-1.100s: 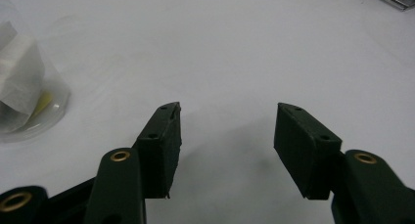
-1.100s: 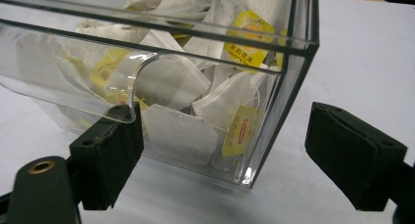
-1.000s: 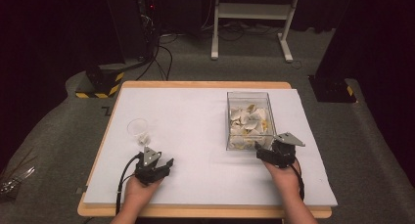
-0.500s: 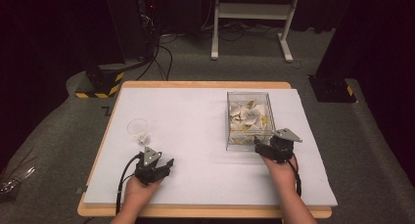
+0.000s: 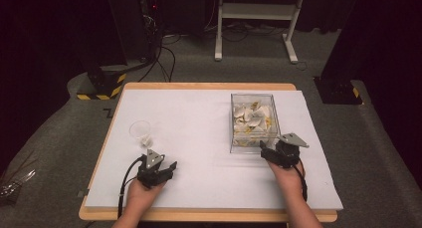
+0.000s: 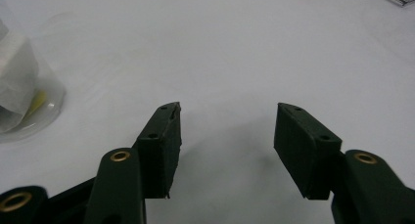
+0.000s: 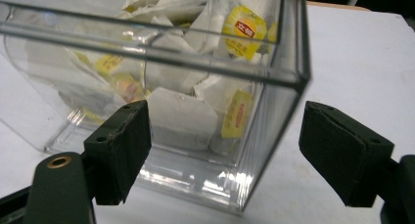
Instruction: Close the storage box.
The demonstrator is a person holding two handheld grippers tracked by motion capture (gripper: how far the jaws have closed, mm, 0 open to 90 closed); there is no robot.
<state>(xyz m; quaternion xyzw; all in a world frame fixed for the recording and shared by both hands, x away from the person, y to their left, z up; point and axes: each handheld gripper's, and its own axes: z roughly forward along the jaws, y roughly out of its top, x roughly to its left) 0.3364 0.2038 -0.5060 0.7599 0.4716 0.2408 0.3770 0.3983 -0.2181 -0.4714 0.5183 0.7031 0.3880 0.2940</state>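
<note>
A clear plastic box (image 5: 254, 95) of white tea bags (image 5: 251, 118) with yellow tags stands on the right half of the white sheet. My right gripper (image 5: 266, 149) sits at the box's near right corner. In the right gripper view the box (image 7: 147, 53) corner stands just ahead of my right gripper (image 7: 222, 136). Its jaws have just been closing a little, and the pads (image 7: 122, 145) touch nothing. A clear cup (image 5: 141, 132) with a tea bag in it stands at the left. My left gripper (image 5: 168, 167) rests near it, open and empty (image 6: 227, 131), with the cup (image 6: 24, 97) to its left.
The white sheet (image 5: 199, 138) covers a wooden table (image 5: 209, 86). Dark floor, cables and a white stand's legs (image 5: 254, 49) lie beyond the far edge. A yellow-and-black striped base (image 5: 102, 86) sits off the far left corner.
</note>
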